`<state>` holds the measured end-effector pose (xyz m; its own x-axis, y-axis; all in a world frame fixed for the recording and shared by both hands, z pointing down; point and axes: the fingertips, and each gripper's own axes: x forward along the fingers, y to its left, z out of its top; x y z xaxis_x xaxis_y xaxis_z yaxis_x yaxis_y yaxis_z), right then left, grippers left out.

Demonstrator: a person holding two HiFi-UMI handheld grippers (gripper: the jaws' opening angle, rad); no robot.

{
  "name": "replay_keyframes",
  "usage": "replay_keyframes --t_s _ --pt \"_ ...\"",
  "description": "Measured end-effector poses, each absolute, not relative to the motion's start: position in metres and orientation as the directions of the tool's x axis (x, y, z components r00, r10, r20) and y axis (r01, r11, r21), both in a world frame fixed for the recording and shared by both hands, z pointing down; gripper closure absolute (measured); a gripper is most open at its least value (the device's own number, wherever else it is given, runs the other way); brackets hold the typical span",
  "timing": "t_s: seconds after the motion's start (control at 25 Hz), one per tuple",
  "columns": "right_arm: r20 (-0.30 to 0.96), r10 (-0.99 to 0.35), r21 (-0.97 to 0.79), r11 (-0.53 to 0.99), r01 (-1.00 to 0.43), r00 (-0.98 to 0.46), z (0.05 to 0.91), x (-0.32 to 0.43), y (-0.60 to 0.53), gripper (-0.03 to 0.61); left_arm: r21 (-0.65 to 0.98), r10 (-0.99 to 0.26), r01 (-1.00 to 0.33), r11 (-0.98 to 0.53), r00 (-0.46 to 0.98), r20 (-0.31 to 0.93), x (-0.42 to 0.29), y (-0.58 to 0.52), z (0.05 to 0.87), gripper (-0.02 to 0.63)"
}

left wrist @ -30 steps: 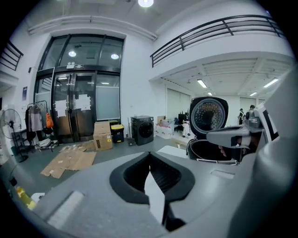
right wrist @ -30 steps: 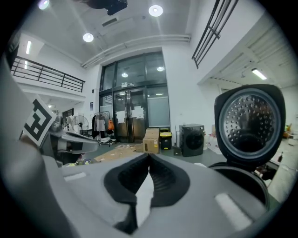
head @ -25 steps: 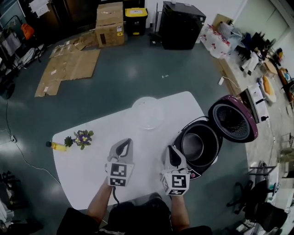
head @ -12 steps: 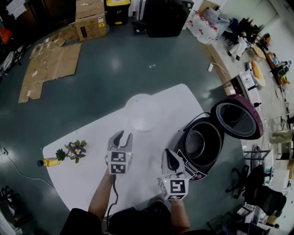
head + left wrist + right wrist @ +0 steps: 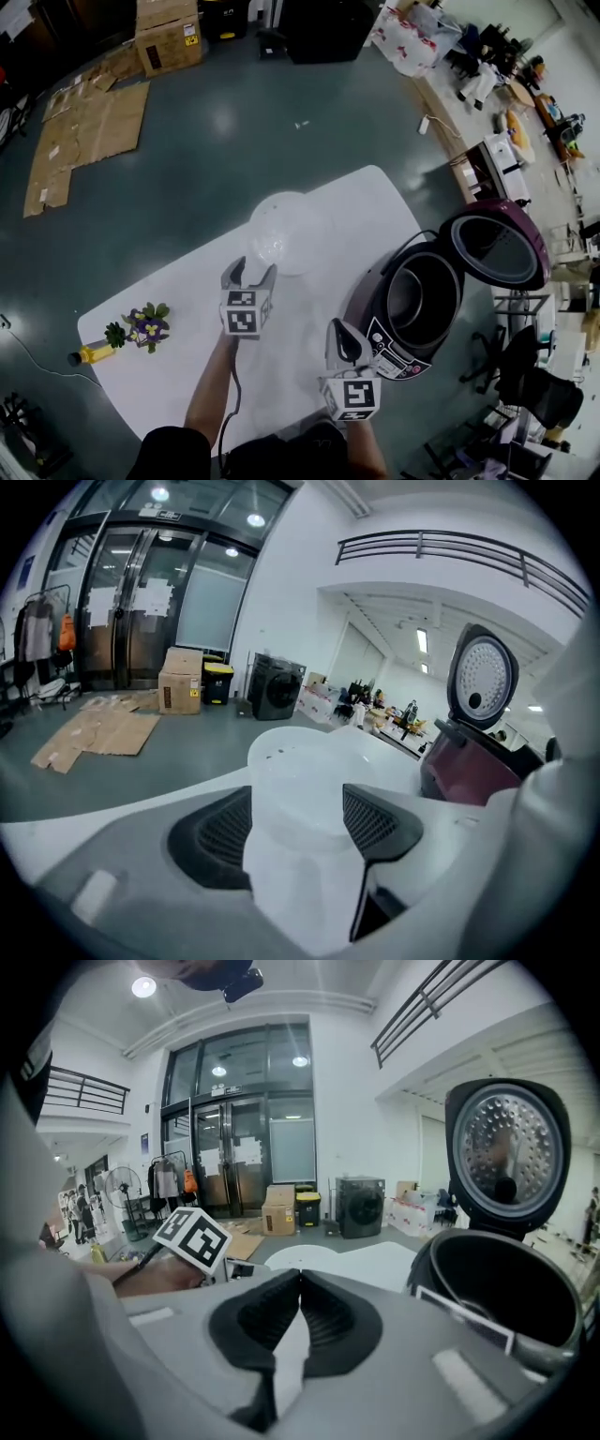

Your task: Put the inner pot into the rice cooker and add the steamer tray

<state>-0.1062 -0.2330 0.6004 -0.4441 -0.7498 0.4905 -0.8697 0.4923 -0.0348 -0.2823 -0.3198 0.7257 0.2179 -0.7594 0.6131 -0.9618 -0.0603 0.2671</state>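
A translucent white steamer tray (image 5: 289,232) (image 5: 314,771) sits on the white table (image 5: 178,309). My left gripper (image 5: 251,270) is at the tray's near rim. Its jaws have just been opening and stand wide, with the rim showing in the gap and nothing gripped. The dark rice cooker (image 5: 405,309) (image 5: 497,1288) stands at the table's right edge with its lid (image 5: 497,246) (image 5: 511,1152) up and the inner pot (image 5: 412,298) inside. My right gripper (image 5: 345,339) (image 5: 300,1283) hovers left of the cooker, shut and empty.
A small flower bunch with a yellow bottle (image 5: 131,333) lies at the table's left end. Flattened cardboard (image 5: 70,141) and boxes (image 5: 169,37) are on the floor beyond. Cluttered desks (image 5: 497,141) line the right side, and a black chair (image 5: 534,394) stands near the cooker.
My left gripper has moved forward and down to the steamer tray, and its jaws went from shut to wide open. The right gripper sank a little and stayed shut.
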Motion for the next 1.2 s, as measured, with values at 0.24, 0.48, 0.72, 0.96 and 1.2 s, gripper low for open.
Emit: replay_keyframes --t_s 0.24,0.48,0.72,0.96,1.2 --pt "0.53 -0.735 -0.036 0.479 -0.877 -0.424 0.615 -0.101 -0.234 0.572 0.258 -0.716 -0.966 -0.037 0.205 0.667 -0.285 -0.338 0.761 0.314" --pt "0.531 -0.727 -0.066 0.477 -0.876 -0.436 0.625 -0.104 -0.236 0.572 0.238 -0.697 -0.971 -0.024 0.187 0.693 -0.285 -0.349 0.78 0.321" --pt "0.536 -0.719 -0.08 0.478 -0.875 -0.442 0.63 -0.104 -0.234 0.572 0.266 -0.679 -0.963 0.038 0.17 0.714 -0.285 -0.35 0.785 0.402" --pt "0.543 -0.715 -0.076 0.481 -0.873 -0.441 0.629 -0.103 -0.233 0.572 0.264 -0.648 -0.959 0.1 0.139 0.749 -0.299 -0.343 0.786 0.505" --pt "0.533 -0.714 -0.077 0.492 -0.867 -0.453 0.626 -0.111 -0.231 0.572 0.231 -0.621 -0.97 0.079 0.133 0.772 -0.308 -0.331 0.788 0.578"
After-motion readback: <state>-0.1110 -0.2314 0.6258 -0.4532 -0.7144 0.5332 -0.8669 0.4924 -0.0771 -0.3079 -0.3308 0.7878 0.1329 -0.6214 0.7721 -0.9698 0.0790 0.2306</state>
